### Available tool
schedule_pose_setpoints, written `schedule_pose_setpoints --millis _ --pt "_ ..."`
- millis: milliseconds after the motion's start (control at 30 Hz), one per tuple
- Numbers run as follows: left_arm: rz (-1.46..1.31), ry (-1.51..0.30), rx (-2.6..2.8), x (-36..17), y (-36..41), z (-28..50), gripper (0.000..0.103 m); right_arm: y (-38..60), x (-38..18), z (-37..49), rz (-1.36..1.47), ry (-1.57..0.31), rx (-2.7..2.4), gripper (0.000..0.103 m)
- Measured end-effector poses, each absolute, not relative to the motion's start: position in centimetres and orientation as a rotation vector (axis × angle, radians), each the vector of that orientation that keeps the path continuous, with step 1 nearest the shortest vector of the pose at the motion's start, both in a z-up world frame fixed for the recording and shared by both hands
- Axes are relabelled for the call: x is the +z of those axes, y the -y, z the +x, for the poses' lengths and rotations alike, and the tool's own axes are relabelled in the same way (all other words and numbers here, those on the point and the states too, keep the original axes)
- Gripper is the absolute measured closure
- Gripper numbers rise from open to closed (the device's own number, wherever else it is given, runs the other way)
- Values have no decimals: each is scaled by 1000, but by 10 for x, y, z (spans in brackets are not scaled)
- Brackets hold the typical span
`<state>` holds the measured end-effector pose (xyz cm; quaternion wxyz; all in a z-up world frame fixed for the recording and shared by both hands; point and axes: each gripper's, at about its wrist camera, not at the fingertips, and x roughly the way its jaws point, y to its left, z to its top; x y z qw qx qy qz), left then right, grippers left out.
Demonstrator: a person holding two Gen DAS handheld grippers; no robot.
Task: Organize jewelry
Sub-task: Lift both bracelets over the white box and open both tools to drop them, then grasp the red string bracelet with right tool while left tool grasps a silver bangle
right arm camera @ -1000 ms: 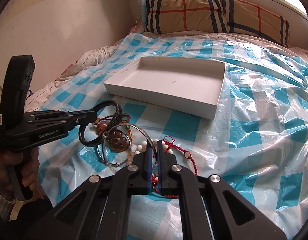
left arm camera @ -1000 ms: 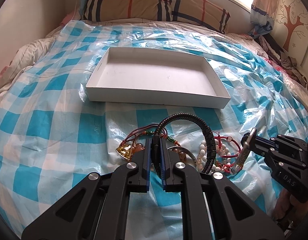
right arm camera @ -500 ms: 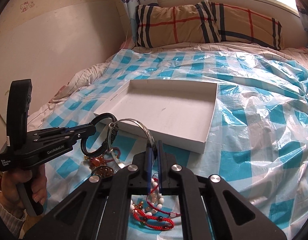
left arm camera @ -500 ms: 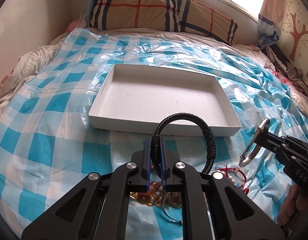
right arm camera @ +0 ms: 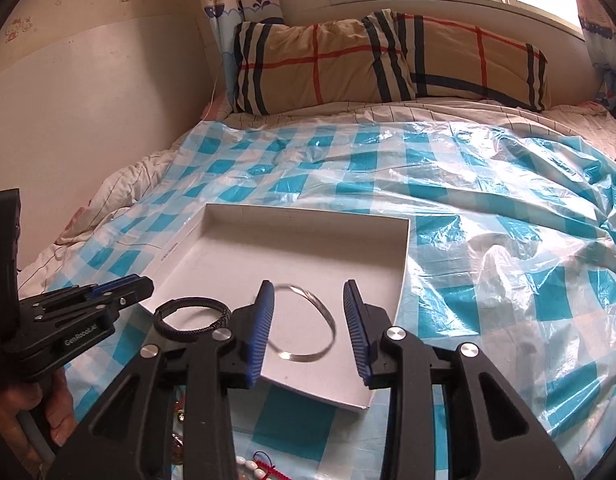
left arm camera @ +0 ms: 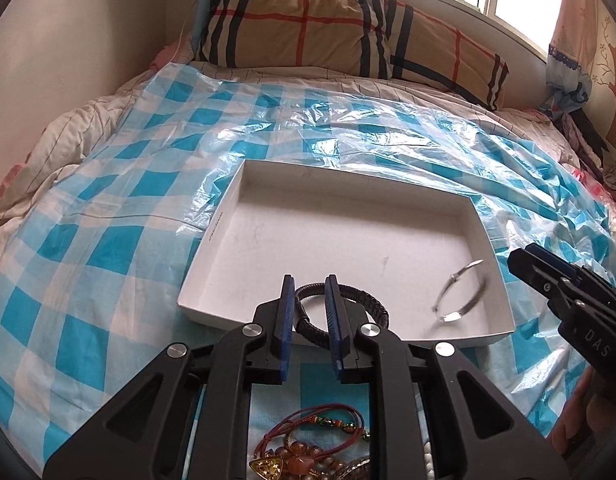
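A shallow white box (left arm camera: 268, 184) (right arm camera: 403, 256) lies on the blue checked plastic sheet. My left gripper (left arm camera: 309, 332) is open over the box's near left corner; a black braided bracelet (left arm camera: 371, 304) (right arm camera: 188, 318) lies just below its fingers at the box's near edge. My right gripper (right arm camera: 308, 330) is open over the box's near right part; a thin silver bangle (right arm camera: 323, 320) (left arm camera: 459, 292) shows blurred between its fingers, in or just above the box. A pile of beaded and red-cord jewelry (left arm camera: 315, 452) (right arm camera: 256, 466) lies on the sheet below the grippers.
The sheet (left arm camera: 88, 248) covers a bed. A plaid pillow (left arm camera: 327, 32) (right arm camera: 387, 60) lies at the head under a window. A wall (right arm camera: 88, 120) runs along the left. Clothes (left arm camera: 587, 136) lie at the far right.
Both grippers moved forward over the box and opened. The left let go of the black bracelet and the right let go of the silver bangle, both now at the box.
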<state>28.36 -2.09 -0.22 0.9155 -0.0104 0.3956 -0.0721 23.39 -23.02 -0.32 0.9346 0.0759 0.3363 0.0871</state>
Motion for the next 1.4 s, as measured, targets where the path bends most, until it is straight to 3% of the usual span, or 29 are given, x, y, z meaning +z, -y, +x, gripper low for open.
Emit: schedule_pose_setpoints --millis 300,767,1400 --pt "3 -854 -191 -11 15 236 78 233 -8 183 168 -746 216 67" --pt "116 -967 -275 -48 7 190 78 230 -53 139 165 -900 243 67" --pt "169 -997 -364 -58 27 175 78 233 -66 123 180 -939 244 64"
